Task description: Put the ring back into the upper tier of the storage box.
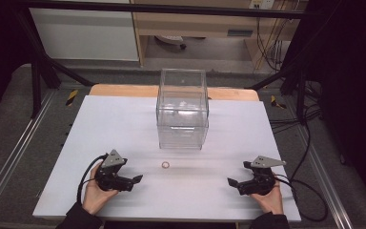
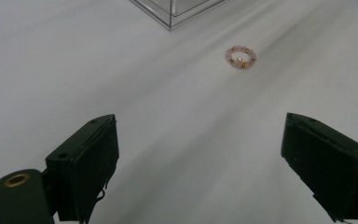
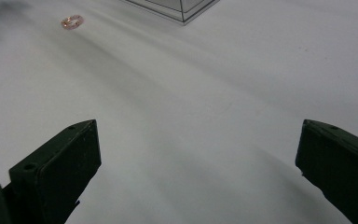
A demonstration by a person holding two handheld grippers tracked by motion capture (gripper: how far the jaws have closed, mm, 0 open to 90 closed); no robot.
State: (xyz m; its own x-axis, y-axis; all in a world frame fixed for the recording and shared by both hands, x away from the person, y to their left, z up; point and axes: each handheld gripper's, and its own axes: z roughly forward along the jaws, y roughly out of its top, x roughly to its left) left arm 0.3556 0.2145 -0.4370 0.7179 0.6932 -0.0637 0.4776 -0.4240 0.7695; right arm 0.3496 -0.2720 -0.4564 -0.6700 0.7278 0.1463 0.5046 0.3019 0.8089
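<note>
A small pink bead bracelet with gold beads (image 1: 165, 165) lies flat on the white table, just in front of a clear plastic box (image 1: 182, 109). My left gripper (image 1: 137, 179) rests at the near left, open and empty, its jaws pointing right toward the bracelet (image 2: 241, 57), which lies ahead and slightly right of them. My right gripper (image 1: 232, 182) rests at the near right, open and empty, jaws pointing left. In the right gripper view the bracelet (image 3: 72, 21) lies far off at the upper left, and a corner of the box (image 3: 182, 10) shows at the top.
The white table surface (image 1: 124, 124) spreads wide around the box. A wooden board edge (image 1: 124, 90) runs along the table's far side. Black frame bars and cables (image 1: 310, 133) stand beyond the right edge. A corner of the box (image 2: 177, 8) shows in the left gripper view.
</note>
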